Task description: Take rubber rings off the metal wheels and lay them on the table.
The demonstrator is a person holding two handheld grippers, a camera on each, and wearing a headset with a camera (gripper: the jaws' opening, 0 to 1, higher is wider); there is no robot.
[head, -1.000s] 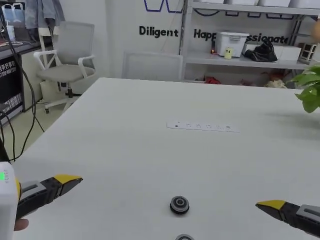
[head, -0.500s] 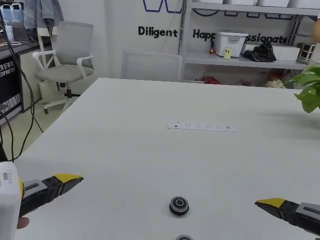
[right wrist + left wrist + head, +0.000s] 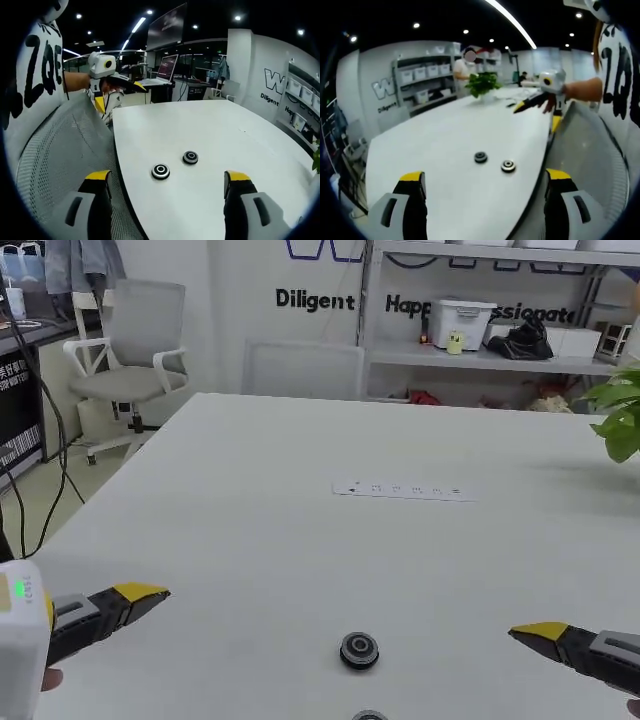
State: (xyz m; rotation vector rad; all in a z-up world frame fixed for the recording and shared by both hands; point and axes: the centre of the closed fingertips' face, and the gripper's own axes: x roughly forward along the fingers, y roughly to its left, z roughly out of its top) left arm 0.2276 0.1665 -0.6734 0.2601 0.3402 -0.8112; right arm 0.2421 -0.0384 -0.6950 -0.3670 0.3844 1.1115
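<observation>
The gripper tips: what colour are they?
Bright yellow tips on dark grey fingers, clearest in the right gripper view.

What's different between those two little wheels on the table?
The near wheel lies closer to the edge of the table; the far wheel sits further in. The near wheel shows a brighter silver ring; the far wheel looks darker. Both lie flat, apart, with dark outer rims.

Two small round wheels lie flat on the white desk (image 3: 300, 540) near its front edge, close together but not touching. Far wheel (image 3: 359, 650): dark rubber ring on a grey hub. Near wheel (image 3: 160, 171): dark ring, brighter silvery hub.
</observation>
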